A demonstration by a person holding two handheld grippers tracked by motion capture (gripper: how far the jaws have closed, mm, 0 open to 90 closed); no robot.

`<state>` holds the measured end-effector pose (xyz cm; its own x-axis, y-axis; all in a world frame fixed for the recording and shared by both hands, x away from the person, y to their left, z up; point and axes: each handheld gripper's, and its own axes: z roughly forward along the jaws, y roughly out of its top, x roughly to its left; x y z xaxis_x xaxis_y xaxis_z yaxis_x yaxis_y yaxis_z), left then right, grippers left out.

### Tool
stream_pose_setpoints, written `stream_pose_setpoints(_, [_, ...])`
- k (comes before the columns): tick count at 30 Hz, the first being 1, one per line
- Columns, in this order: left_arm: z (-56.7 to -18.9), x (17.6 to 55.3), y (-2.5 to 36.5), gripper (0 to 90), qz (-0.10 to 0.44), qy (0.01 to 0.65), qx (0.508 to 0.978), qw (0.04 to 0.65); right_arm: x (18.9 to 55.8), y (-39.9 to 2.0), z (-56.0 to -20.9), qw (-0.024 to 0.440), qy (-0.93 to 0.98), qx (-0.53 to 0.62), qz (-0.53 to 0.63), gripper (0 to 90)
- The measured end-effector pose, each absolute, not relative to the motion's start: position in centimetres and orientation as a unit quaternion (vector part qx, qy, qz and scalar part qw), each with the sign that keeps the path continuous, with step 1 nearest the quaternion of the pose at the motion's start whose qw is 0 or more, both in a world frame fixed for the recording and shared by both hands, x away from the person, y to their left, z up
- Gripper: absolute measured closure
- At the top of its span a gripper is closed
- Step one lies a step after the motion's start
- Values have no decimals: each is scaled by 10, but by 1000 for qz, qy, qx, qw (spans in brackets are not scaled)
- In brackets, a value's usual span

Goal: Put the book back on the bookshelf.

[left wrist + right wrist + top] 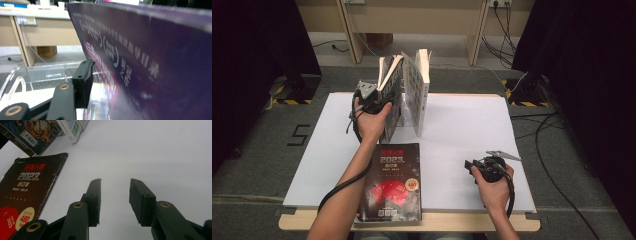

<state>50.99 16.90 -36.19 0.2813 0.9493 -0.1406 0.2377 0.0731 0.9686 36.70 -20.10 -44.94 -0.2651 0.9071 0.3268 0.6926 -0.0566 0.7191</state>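
The left hand-held gripper [384,95] pinches the purple-covered book [150,62] standing upright at the counter's [462,130] far edge, while the right hand-held gripper [115,200] hovers spread over bare counter beside the flat black 2023 book [394,182].

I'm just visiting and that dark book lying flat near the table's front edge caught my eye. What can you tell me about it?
The dark book is a thick paperback lying flat and closed, cover up, on the white table top, its lower end at the front edge. Its glossy black cover carries red lettering, "2023", a red patch and a round "480" badge. The spine edge looks worn. The person's left forearm crosses just above its left side.
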Motion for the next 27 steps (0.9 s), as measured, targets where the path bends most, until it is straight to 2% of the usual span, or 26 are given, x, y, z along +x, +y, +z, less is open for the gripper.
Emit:
stream_pose_setpoints(5, [-358,516,172,694,319,522,587,530,368,-201,-451,122,677,594,417,621])
stream_pose_setpoints(7, [-358,517,172,711,318,528,584,528,368,-200,-451,120,678,594,416,621])
stream_pose_setpoints(18, [-355,524,182,761,312,549,559,537,368,-202,-450,121,674,596,420,622])
stream_pose_setpoints(27, [-332,535,175,763,356,532,548,538,369,-207,-451,126,671,596,424,623])
